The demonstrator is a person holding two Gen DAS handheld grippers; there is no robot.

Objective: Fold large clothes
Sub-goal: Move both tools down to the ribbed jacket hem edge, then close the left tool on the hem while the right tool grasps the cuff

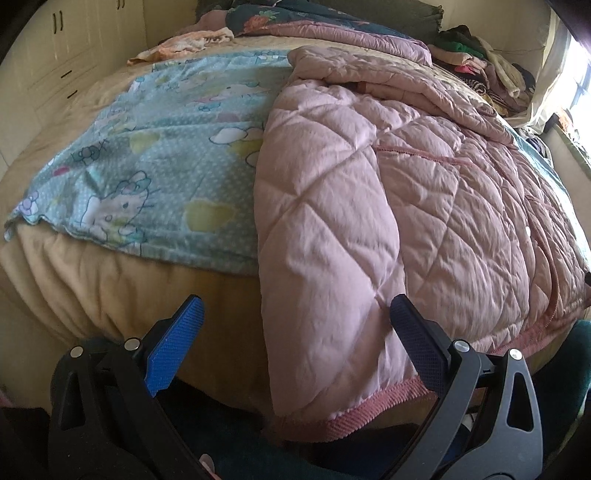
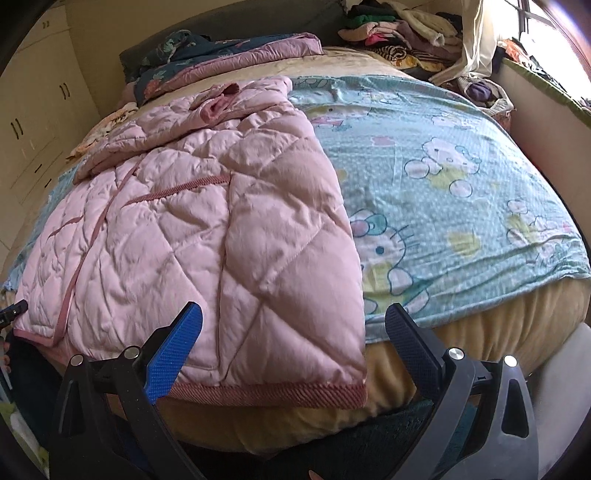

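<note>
Two grippers hang at the foot of the bed (image 1: 92, 280), both with jaws wide open and holding nothing. The pink jacket (image 1: 369, 206) is our landmark; it lies flat on the bed on top of a blue cat sheet (image 1: 147, 166).

In the left wrist view, the left gripper (image 1: 295, 332) is at the jacket's bottom hem. One blue pad (image 1: 173, 350) is left of the jacket over the tan bed edge. The dark pad (image 1: 417, 347) is in front of the jacket.

In the right wrist view, the right gripper (image 2: 291, 332) is at the jacket's (image 2: 207, 229) right bottom corner. The sheet (image 2: 443, 184) spreads out right of the jacket. A clothes pile (image 2: 399, 33) sits far behind the jacket, by the window.
</note>
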